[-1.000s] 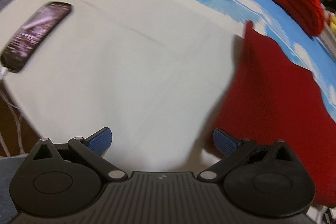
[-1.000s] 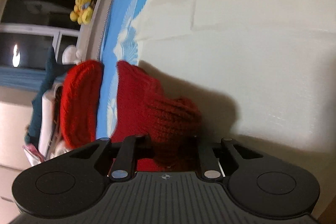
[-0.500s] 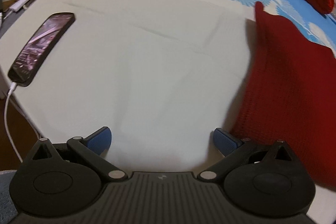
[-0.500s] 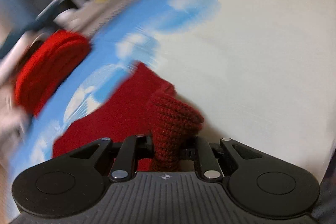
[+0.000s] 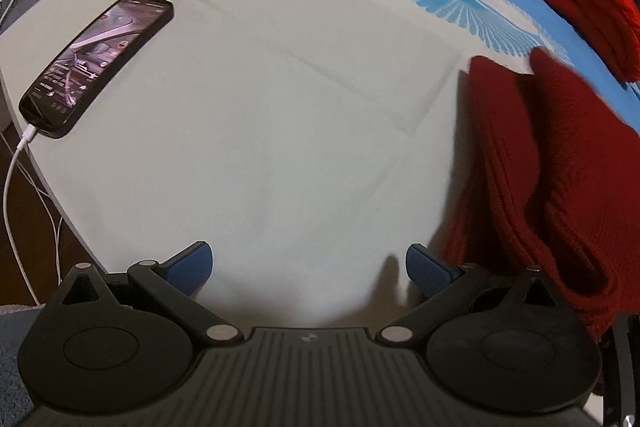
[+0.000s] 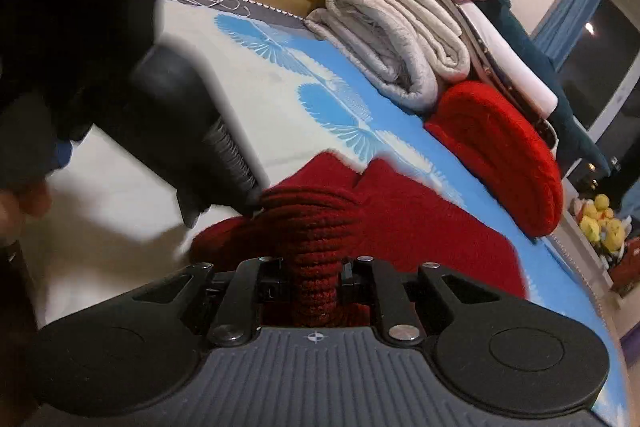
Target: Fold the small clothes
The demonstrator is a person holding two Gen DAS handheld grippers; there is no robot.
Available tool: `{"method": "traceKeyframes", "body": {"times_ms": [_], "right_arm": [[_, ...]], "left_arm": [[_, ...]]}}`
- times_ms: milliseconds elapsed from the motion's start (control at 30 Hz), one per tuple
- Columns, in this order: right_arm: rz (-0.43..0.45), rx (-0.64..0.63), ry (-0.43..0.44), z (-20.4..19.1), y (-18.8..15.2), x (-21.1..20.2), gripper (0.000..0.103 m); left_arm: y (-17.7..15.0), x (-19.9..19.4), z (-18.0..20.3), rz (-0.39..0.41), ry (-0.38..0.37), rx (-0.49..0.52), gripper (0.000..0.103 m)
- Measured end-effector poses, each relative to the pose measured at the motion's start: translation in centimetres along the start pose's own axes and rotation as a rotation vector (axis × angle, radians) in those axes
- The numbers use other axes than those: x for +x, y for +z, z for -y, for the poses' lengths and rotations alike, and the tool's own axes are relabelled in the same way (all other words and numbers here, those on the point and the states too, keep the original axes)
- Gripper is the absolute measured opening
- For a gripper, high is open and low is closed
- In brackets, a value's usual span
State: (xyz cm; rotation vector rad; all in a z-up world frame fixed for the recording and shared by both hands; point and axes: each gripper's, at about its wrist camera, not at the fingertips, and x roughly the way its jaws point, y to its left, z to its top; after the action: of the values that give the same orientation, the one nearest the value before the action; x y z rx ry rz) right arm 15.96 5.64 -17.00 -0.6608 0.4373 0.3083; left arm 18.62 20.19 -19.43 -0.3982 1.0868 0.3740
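A dark red knitted garment (image 5: 532, 163) lies on the pale sheet (image 5: 280, 131) at the right of the left wrist view, one part doubled over the rest. My left gripper (image 5: 308, 267) hangs open over bare sheet just left of the garment, its blue pads (image 5: 428, 269) empty. In the right wrist view my right gripper (image 6: 316, 287) is shut on a bunched edge of the red garment (image 6: 420, 227), which rises between the jaws. The left gripper's black body (image 6: 188, 119) looms close at the left there.
A phone (image 5: 96, 65) on a white cable lies near the sheet's left edge. A folded bright red knit (image 6: 504, 151) sits behind the garment, next to a rolled beige blanket (image 6: 396, 31) and stacked bedding. Yellow soft toys (image 6: 600, 223) are at the far right.
My right gripper has swung across and rolled, carrying the red edge over so the garment now lies doubled. The left gripper stays open over the sheet, barely shifted.
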Motion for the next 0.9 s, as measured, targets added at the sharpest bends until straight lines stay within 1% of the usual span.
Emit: {"method": "traceKeyframes", "body": {"times_ms": [33, 100, 167, 233, 300, 333, 367, 400, 467, 500, 567, 600, 633, 700, 733, 767, 800, 833, 867, 900], "right_arm": [[-0.001, 0.007, -0.011, 0.0, 0.1, 0.1, 0.016], [-0.005, 0.089, 0.008, 1.3, 0.6, 0.1, 0.016], [0.023, 0.146, 0.004, 2.4, 1.3, -0.2, 0.016], [0.062, 0.162, -0.025, 2.7, 1.7, -1.0, 0.016], [0.055, 0.131, -0.021, 1.8, 1.4, -1.1, 0.017], [0.029, 0.113, 0.002, 1.2, 0.9, -0.5, 0.026], [-0.003, 0.100, 0.043, 0.5, 0.1, 0.0, 0.036], [-0.014, 0.106, 0.098, 0.2, -0.4, 0.4, 0.055], [0.021, 0.214, 0.172, 1.1, -0.9, -0.1, 0.066], [0.011, 0.292, 0.262, 2.3, -0.8, -0.5, 0.073], [0.020, 0.429, 0.382, 5.2, -0.8, -1.8, 0.073], [0.029, 0.469, 0.418, 6.6, -0.7, -2.5, 0.070], [0.052, 0.517, 0.433, 8.5, -0.9, -3.8, 0.069], [0.122, 0.569, 0.346, 11.4, -1.3, -6.4, 0.069], [0.149, 0.578, 0.262, 12.9, -1.8, -7.5, 0.069], [0.152, 0.576, 0.182, 14.0, -2.2, -8.2, 0.067], [0.141, 0.561, 0.106, 14.8, -3.0, -8.5, 0.059], [0.110, 0.530, 0.051, 15.3, -3.6, -8.3, 0.050], [0.069, 0.512, 0.031, 15.6, -4.2, -7.6, 0.043], [0.006, 0.507, 0.034, 15.5, -5.0, -6.6, 0.031]], "left_arm": [[0.1, -0.1, -0.1, -0.001, -0.007, 0.000, 0.102], [0.3, -0.2, -0.4, -0.005, -0.015, -0.007, 0.102], [0.5, -0.4, -0.9, -0.008, -0.029, -0.029, 0.102], [0.8, -0.5, -1.3, -0.012, -0.045, -0.052, 0.102], [0.9, -0.5, -1.6, -0.014, -0.049, -0.060, 0.102], [1.0, -0.6, -1.6, -0.012, -0.047, -0.061, 0.102], [1.0, -0.7, -1.8, -0.009, -0.051, -0.063, 0.102], [1.0, -0.8, -1.9, -0.007, -0.057, -0.068, 0.102], [1.0, -1.1, -2.1, 0.004, -0.086, -0.079, 0.102], [1.0, -1.2, -2.1, 0.009, -0.104, -0.080, 0.102], [1.0, -1.8, -1.9, 0.026, -0.132, -0.073, 0.102], [1.0, -2.2, -1.7, 0.040, -0.146, -0.066, 0.102], [0.9, -2.6, -1.5, 0.055, -0.160, -0.056, 0.102], [0.6, -3.9, -0.8, 0.111, -0.181, -0.030, 0.102], [0.4, -4.7, -0.4, 0.147, -0.195, -0.013, 0.102], [0.2, -5.4, 0.0, 0.172, -0.210, 0.002, 0.102], [0.0, -6.0, 0.6, 0.196, -0.234, 0.018, 0.102], [-0.2, -6.4, 1.2, 0.210, -0.254, 0.032, 0.102], [-0.5, -6.7, 2.0, 0.221, -0.276, 0.051, 0.102], [-0.9, -6.7, 3.0, 0.223, -0.290, 0.080, 0.102]]}}
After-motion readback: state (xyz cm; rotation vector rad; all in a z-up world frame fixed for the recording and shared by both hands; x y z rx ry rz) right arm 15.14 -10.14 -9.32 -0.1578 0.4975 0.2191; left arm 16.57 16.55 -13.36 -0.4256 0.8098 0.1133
